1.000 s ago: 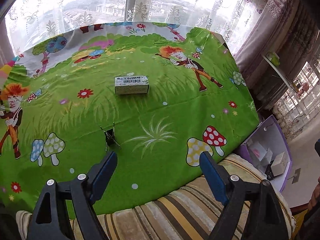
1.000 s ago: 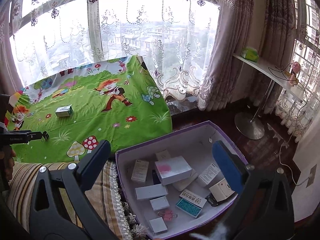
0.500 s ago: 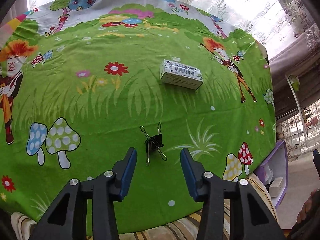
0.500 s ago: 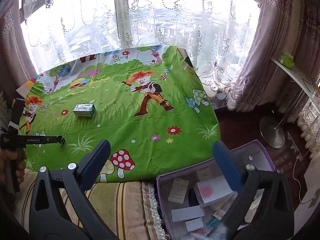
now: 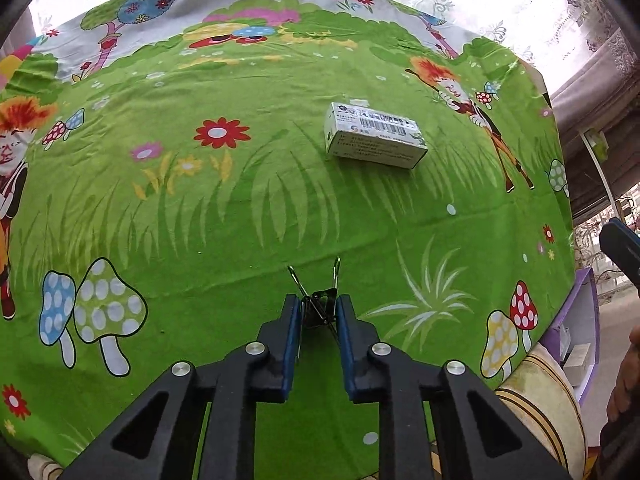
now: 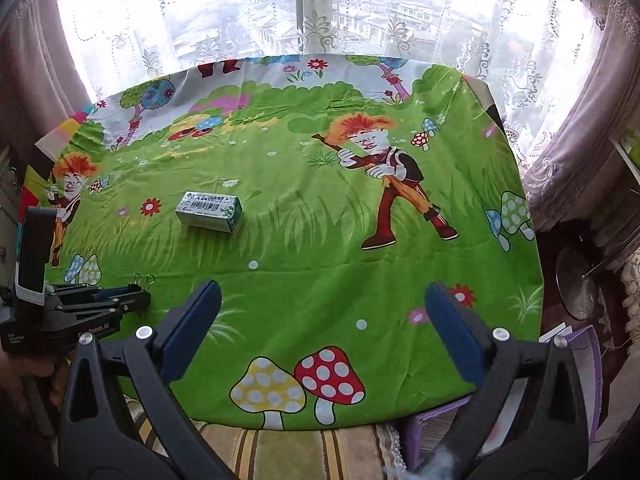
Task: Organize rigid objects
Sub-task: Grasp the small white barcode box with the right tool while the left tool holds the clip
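Observation:
A black binder clip [image 5: 320, 305] with wire handles lies near the front of the green cartoon tablecloth [image 5: 240, 208]. My left gripper [image 5: 318, 314] points steeply down at it, its jaws closing tight and the blue pads pressing the clip's sides. The right wrist view shows the left gripper [image 6: 140, 300] at the far left, with the clip's handles [image 6: 144, 279] sticking out past it. A small white-green box [image 5: 376, 136] [image 6: 209, 211] lies flat farther back. My right gripper [image 6: 320, 312] hangs open over the cloth's front edge, nothing between its pads.
A purple storage box [image 5: 584, 320] [image 6: 588, 360] holding small cartons stands low off the table's right front corner. A striped cushion [image 6: 300, 452] runs along the front edge. Lace curtains [image 6: 320, 20] and a window lie behind the table.
My left gripper sank toward the binder clip and shut on it. My right gripper swung left from above the purple box to over the tablecloth, staying open.

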Motion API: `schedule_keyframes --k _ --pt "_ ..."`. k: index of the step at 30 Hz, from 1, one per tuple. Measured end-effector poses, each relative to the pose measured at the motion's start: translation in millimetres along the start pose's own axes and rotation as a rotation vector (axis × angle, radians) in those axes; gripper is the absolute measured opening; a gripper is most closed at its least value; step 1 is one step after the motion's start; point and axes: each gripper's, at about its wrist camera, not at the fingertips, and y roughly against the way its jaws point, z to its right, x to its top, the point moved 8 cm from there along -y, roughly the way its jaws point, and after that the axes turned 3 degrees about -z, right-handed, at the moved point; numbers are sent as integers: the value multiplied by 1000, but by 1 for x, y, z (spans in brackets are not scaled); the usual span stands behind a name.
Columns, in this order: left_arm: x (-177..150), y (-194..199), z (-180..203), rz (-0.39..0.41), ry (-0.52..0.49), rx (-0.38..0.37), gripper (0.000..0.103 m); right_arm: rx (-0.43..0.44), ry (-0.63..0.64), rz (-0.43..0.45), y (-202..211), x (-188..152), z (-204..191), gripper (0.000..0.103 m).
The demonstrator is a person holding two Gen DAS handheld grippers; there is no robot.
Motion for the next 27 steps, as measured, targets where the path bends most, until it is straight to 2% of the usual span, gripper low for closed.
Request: schedule_keyframes --k 9,14,23,27 --pt "6 20 -22 124 68 -20 19 64 -25 -101 -63 23 -58 102" --pt "5 27 -31 169 99 -20 19 74 -23 -126 -91 34 -87 102" --pt "4 28 -37 193 134 -40 19 56 -72 -118 -114 53 -108 102" --pt "3 28 -47 195 181 -43 19 40 -64 -124 -126 59 -117 102"
